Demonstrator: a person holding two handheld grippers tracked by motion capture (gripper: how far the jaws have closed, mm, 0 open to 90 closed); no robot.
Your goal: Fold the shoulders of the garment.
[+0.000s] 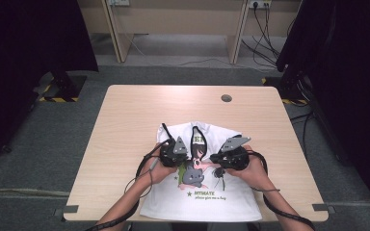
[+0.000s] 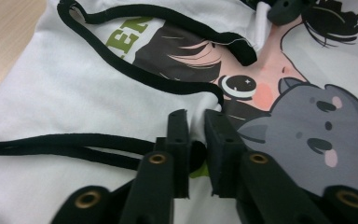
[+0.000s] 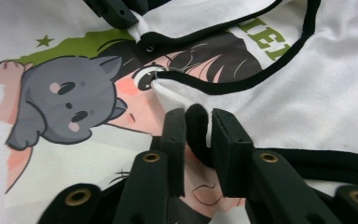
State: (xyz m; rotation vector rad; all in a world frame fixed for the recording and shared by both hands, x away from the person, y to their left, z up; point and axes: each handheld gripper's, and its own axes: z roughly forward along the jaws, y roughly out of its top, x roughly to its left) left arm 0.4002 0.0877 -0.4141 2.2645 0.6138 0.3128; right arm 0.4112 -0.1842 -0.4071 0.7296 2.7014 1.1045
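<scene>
A white T-shirt (image 1: 207, 192) with a cartoon print lies at the near edge of the wooden table (image 1: 125, 115), its black-trimmed sleeves folded inward over the chest; the left gripper (image 2: 196, 122) rests low on the print, jaws parted a little with black trim (image 2: 196, 154) in the gap, the pads not pressing it; the right gripper (image 3: 198, 122), just to its right, stands likewise, a fold of black trim (image 3: 196, 122) loose between its jaws; a hand (image 1: 257, 173) holds each tool.
</scene>
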